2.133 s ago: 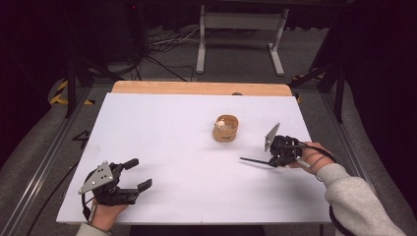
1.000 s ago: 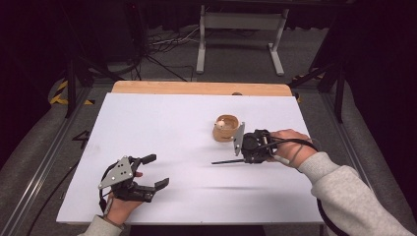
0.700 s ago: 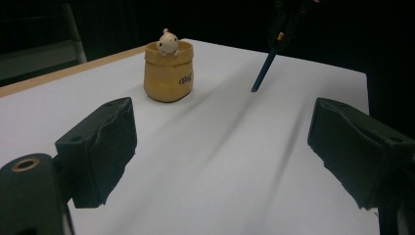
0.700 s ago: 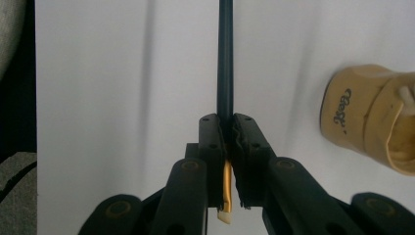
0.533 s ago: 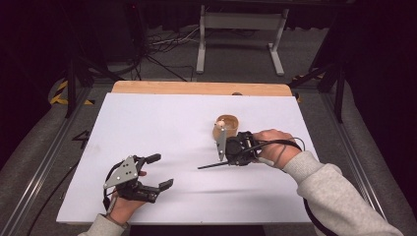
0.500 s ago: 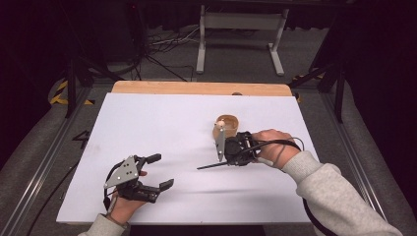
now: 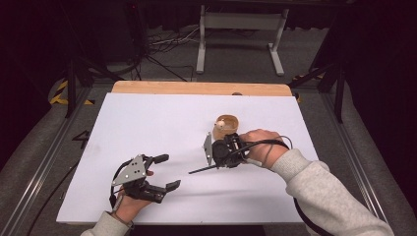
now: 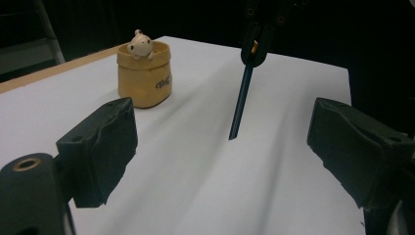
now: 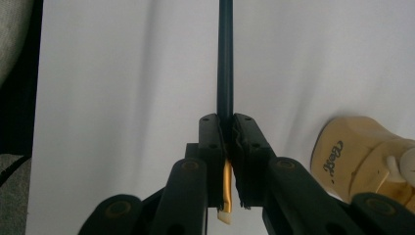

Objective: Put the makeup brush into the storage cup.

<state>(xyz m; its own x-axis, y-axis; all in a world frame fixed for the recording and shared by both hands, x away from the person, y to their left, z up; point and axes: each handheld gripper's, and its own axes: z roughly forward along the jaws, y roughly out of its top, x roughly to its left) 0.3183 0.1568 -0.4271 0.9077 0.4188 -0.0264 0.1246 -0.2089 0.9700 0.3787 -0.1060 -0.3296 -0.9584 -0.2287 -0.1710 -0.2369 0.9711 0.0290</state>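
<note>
Right gripper (image 7: 216,156) jaws clamped on dark pencil (image 7: 202,169) near its gold end, tip pointing toward 8 o'clock above the worktop (image 7: 147,118), presumably for pot (image 7: 226,127) at 1 o'clock. Left gripper (image 7: 164,172) jaws wide, empty.

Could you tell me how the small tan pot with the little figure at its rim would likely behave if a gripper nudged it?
The tan pot looks squat and wide-based, so it would probably slide on the smooth white table rather than tip. It seems small, so likely light. The little figure peeking over its rim looks delicate and might chip if struck.
</note>
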